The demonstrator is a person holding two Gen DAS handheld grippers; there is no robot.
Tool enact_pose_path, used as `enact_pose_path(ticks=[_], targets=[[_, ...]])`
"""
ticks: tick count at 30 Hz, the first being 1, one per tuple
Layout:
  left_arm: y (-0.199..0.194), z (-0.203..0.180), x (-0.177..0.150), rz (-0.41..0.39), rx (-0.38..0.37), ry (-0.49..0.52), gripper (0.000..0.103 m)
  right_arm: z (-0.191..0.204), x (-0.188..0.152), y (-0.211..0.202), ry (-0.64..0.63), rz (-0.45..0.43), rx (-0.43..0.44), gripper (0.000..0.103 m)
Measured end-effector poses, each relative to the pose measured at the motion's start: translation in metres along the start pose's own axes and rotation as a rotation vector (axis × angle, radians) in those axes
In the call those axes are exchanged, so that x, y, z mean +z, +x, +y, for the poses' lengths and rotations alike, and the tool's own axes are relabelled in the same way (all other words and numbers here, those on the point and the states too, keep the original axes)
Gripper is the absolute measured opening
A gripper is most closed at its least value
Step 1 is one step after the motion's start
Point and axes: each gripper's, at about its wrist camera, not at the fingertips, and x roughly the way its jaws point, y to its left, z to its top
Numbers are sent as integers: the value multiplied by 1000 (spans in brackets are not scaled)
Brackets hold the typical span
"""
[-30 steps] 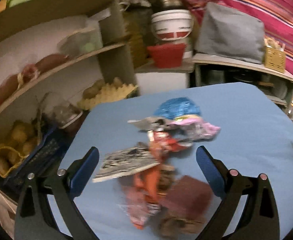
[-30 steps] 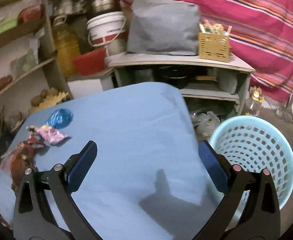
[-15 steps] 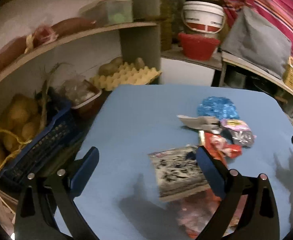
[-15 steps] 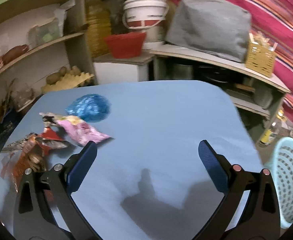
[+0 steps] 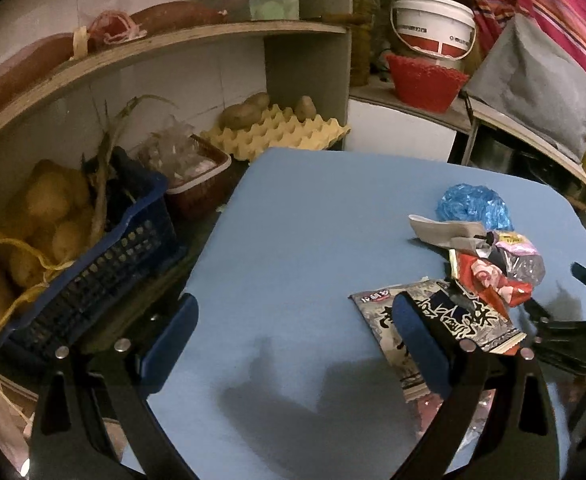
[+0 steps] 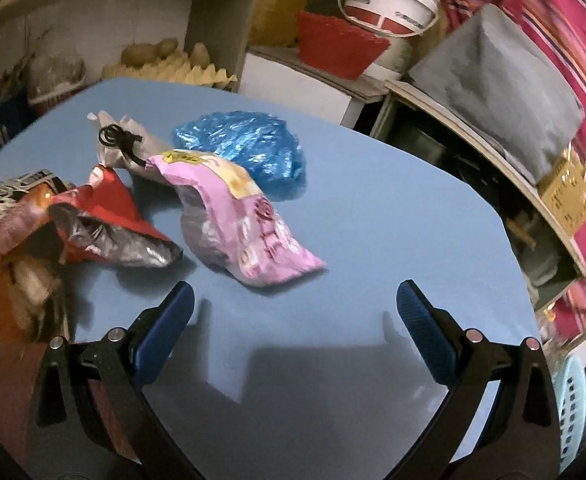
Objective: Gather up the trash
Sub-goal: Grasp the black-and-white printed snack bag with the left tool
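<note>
Trash lies in a pile on the blue table (image 6: 373, 208): a pink wrapper (image 6: 249, 236), a crumpled blue plastic bag (image 6: 249, 148), a red and silver wrapper (image 6: 109, 220), a grey wrapper tied with a black band (image 6: 129, 148) and a black-and-white packet (image 5: 449, 316). My right gripper (image 6: 293, 320) is open and empty, just short of the pink wrapper. My left gripper (image 5: 293, 328) is open and empty, with its right finger over the black-and-white packet. The blue bag (image 5: 473, 206) lies at the far end of the pile in the left wrist view.
A light blue trash basket (image 6: 573, 404) stands off the table's right edge. Shelves on the left hold a blue crate of potatoes (image 5: 93, 248), a red basket (image 5: 197, 176) and an egg tray (image 5: 277, 132). A white bucket (image 6: 389, 0) and a grey bag (image 6: 501, 92) stand behind.
Both grippers have swung left. The trash pile has slid to the right in the left wrist view, and the right gripper has closed in on the pink wrapper while the basket moved to the edge.
</note>
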Motion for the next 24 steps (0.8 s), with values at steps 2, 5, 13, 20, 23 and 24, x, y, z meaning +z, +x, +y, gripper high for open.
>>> enact_pose_path(ticks=[2,5,13,20,23,24], targets=[[1,-1,-1,3,-1,7,95,4,6,6,-25,2,-6,98],[4,-3,-1,2,13,22,95,10,11,17,-56,19,-1,93],[15,-13,3,36,-28,14,95,7,19,27,-34,45,157,33],[29,-25,4,97,-100,-15,95,4,19,24,-23,72,218,11],[31,-29,2,124,-141,-26,95,-2,17,20,-21,89,217,18],[31,-30,0,130,-151,-23,95,-4,15,18,-18,91,211,40]])
